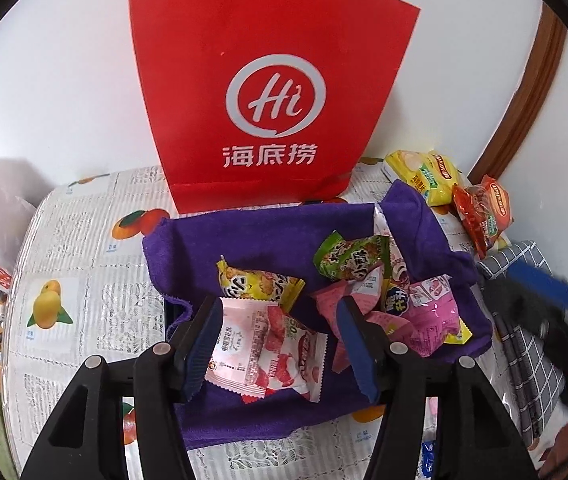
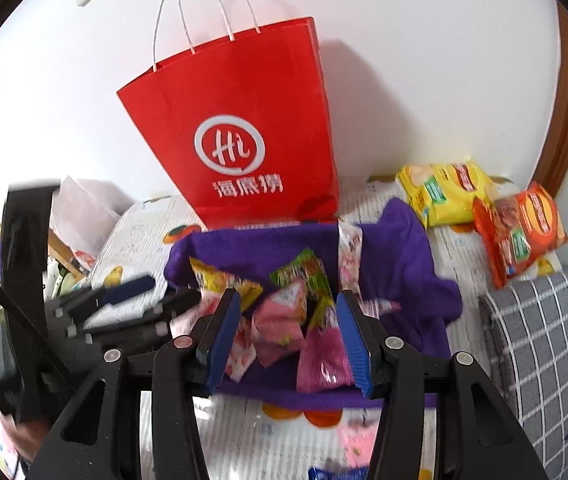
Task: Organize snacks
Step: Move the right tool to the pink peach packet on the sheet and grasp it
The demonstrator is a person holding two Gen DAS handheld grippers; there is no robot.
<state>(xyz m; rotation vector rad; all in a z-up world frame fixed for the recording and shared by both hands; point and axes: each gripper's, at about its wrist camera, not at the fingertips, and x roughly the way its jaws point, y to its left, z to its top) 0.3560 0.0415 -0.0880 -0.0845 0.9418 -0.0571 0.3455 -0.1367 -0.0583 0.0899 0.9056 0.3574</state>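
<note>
Jaws on both grippers stand apart, clamped on nothing. From its own wrist view, the left gripper [image 1: 279,344] hovers over a pale pink snack packet [image 1: 267,354] lying on the near part of a purple cloth [image 1: 243,240]; whether the blue pads touch the packet cannot be told. Just beyond it lies a yellow packet [image 1: 257,284], with a green packet [image 1: 350,258] and a heap of pink packets [image 1: 416,312] to the right. The right gripper [image 2: 286,338] hangs over that same heap of pink packets [image 2: 284,320]. A red paper bag [image 2: 243,128] stands upright at the far edge of the cloth, against the wall. Far right on the worktop [image 1: 79,240], off the cloth, lie a yellow crisp bag [image 2: 448,194] and a red crisp bag [image 2: 520,232], overlapping. A grey checked cushion [image 2: 548,340] sits near right.
</note>
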